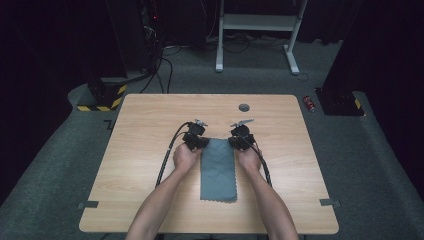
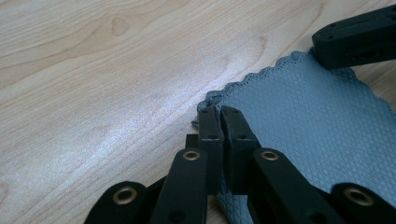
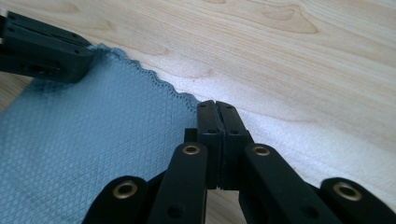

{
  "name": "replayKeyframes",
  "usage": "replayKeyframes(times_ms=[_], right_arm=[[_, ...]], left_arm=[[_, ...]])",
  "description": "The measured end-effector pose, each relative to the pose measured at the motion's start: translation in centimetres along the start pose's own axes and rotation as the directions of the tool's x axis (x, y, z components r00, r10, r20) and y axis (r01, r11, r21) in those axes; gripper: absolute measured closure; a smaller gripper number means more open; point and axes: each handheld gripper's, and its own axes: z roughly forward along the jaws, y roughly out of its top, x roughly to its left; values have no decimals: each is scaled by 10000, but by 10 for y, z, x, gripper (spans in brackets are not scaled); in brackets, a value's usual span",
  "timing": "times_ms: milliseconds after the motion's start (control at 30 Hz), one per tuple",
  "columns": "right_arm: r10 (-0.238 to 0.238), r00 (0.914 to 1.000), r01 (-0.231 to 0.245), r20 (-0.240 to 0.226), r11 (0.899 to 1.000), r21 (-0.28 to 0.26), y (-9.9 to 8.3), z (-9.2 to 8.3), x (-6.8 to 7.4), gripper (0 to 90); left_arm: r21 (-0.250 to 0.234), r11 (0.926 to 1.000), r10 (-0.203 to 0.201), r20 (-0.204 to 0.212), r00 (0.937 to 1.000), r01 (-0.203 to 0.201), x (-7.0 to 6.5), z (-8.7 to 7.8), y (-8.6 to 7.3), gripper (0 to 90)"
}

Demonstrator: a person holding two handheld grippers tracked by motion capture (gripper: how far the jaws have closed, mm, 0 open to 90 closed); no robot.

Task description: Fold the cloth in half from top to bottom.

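Cloth (image 1: 218, 170), grey, textured, scalloped hem; lies flat at centre of table (image 1: 140, 150), long axis running 12 to 6 o'clock. Left tool (image 1: 198, 142) pinched shut on far corner at 11 o'clock; right tool (image 1: 239, 141) pinched shut on far corner at 1 o'clock. Status: both corners gripped; lifting or folding apparently not yet begun.

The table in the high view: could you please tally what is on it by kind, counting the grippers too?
Grey cloth: 1
Black grippers: 2, the left gripper and the right gripper, each shut on a far corner of the cloth
Total: 3
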Motion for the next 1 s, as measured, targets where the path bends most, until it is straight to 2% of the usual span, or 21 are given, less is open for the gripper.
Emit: replayKeyframes(times_ms=[33, 100, 267, 400, 533, 567, 667, 833, 1000], right_arm=[[-152, 9998, 152, 133, 9999, 42, 2, -1, 1, 895], [-51, 10000, 52, 81, 9999, -114, 4, -3, 2, 896], [64, 10000, -66, -57, 9993, -364, 5, -11, -1, 897], [10, 9999, -18, -115, 9976, -690, 8, -21, 0, 897], [-3, 9999, -8, -126, 9959, -901, 11, -28, -2, 898], [24, 9999, -38, -143, 9955, -948, 11, -29, -2, 898], [-17, 10000, 9, -83, 9954, -953, 18, -33, -3, 898], [-59, 10000, 48, -79, 9922, -1246, 26, -42, -6, 899], [-96, 9997, 65, -202, 9887, -1500, 20, -47, -5, 899]], left_arm=[[20, 10000, -2, 10, 10000, 2, 0, 0, 0, 882], [13, 10000, 43, 39, 10000, -43, 1, -2, 0, 885], [-493, 9988, -34, 372, 9993, 52, 4, -18, 6, 886], [-656, 9978, 47, 406, 9992, -20, 4, -25, 8, 887], [-948, 9950, -233, 692, 9973, 298, 9, -29, 10, 887], [-892, 9955, -248, 758, 9968, 315, 9, -29, 12, 887], [-1029, 9946, -33, 645, 9979, 99, 9, -34, 20, 887], [-1428, 9896, -87, 778, 9969, 198, 13, -43, 27, 886], [-1591, 9872, 287, 926, 9953, -136, 8, -48, 21, 887]])
